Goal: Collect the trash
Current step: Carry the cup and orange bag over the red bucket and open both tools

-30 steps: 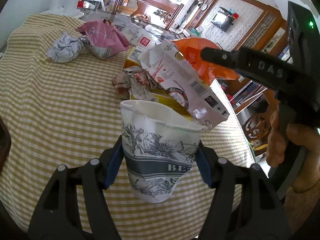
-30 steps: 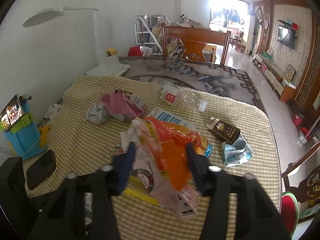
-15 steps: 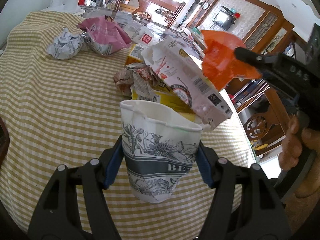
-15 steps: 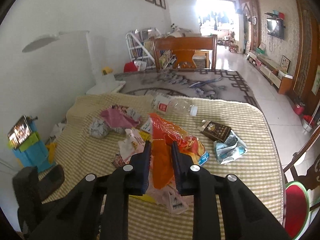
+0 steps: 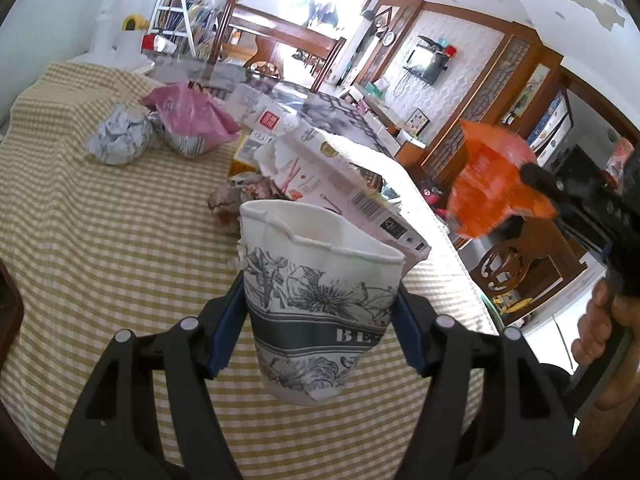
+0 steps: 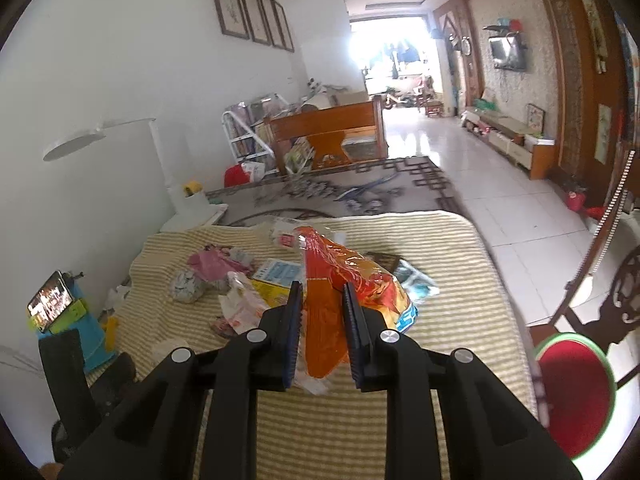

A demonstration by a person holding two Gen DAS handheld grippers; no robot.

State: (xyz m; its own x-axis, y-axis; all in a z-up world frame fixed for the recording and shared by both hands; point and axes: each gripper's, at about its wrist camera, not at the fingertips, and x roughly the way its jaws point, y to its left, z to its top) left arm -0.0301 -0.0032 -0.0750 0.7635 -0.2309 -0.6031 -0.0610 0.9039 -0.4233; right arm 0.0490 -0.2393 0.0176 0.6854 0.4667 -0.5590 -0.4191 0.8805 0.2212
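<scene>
My left gripper (image 5: 320, 320) is shut on a white paper cup (image 5: 316, 276) with a grey floral print. It holds the cup upright above the checked tablecloth (image 5: 100, 240). My right gripper (image 6: 322, 292) is shut on an orange snack bag (image 6: 352, 276), which hangs lifted above the table. In the left wrist view the orange bag (image 5: 492, 184) is in the air to the right of the cup, off the pile. More trash lies behind the cup: a torn white carton (image 5: 340, 176), a pink bag (image 5: 192, 116), a crumpled paper ball (image 5: 118, 140) and a plastic bottle (image 5: 264, 116).
A brown box (image 6: 384, 258) and a silvery blue wrapper (image 6: 418, 282) lie at the table's far right. A chair with a red seat (image 6: 572, 392) stands past the right edge. A white lamp (image 6: 100, 136) and a phone on a blue stand (image 6: 52, 300) are at the left.
The right gripper's jaws closed on the orange bag and lifted it up off the pile, away from the carton. The left gripper kept hold of the cup, almost still.
</scene>
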